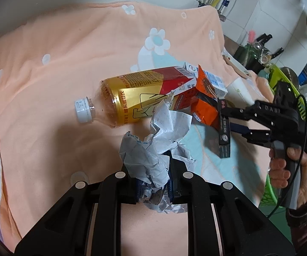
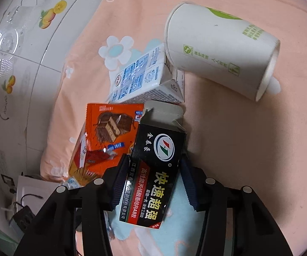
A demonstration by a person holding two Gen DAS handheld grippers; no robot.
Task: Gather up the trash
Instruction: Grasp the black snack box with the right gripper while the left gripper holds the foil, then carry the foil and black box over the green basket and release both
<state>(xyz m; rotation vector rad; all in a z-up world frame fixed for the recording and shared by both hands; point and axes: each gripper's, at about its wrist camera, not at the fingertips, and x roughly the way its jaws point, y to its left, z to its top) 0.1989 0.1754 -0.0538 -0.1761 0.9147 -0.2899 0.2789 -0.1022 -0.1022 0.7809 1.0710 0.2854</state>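
Paper cup (image 2: 219, 49) lies tipped over, touching the milk carton (image 2: 140, 76)

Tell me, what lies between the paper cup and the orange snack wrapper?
A white-and-blue carton lies between the paper cup and the orange snack wrapper, best seen in the right wrist view.

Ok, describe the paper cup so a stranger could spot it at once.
On the peach flowered blanket lies a cluster of trash. At its far edge, touching the blue-and-white carton, is the paper cup: tipped on its side, white with green print, the only round item there.
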